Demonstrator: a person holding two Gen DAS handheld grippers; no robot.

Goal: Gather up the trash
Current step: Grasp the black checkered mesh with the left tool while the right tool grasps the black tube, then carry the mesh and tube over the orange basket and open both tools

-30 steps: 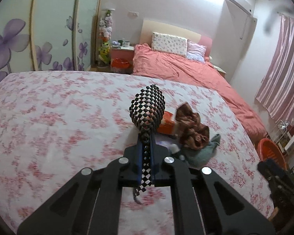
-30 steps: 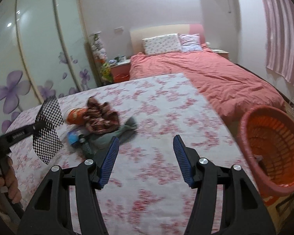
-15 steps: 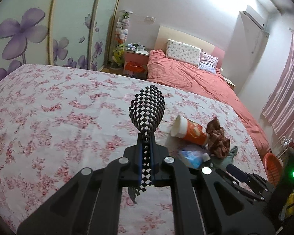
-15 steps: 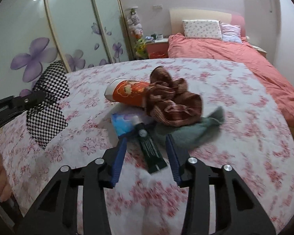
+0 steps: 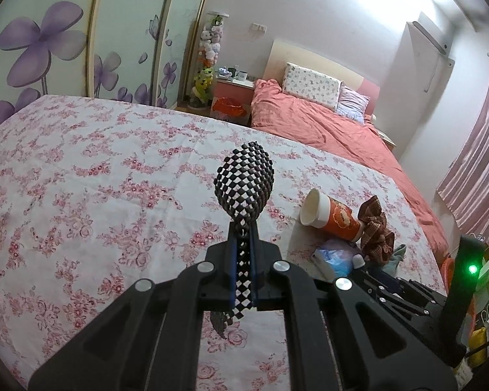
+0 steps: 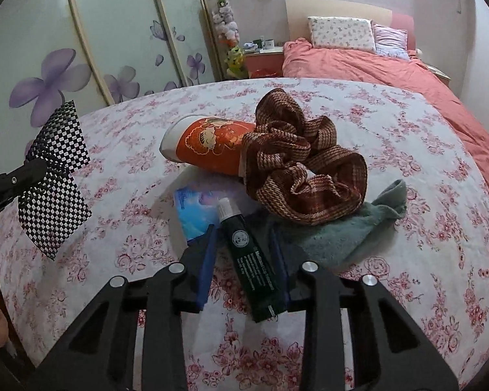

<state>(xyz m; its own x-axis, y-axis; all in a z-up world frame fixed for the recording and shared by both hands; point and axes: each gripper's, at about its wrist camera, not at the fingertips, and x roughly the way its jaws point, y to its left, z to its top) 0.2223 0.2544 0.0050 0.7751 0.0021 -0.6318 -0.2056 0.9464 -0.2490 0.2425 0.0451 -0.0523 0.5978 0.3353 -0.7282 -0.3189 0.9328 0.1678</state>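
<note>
Your right gripper [image 6: 244,254] sits low over the floral bedsheet [image 6: 407,137], jaws apart and straddling the dark green tube [image 6: 251,260] — pads close on either side, contact not clear. Tube lies flat, white cap pointing toward the orange paper cup [image 6: 208,145], which lies on its side. Just beside the cup: brown plaid scrunchie [image 6: 296,169], overlapping its base, with a grey-green cloth [image 6: 352,231] under it. Blue packet [image 6: 192,208] lies between cup and tube, partly hidden by your left finger pad.

Your left gripper [image 5: 243,260] is held level above the sheet, well left of the cup, clamped on a black-and-white checkered scrap [image 5: 244,189] — its lower end is cut off behind the jaws.
</note>
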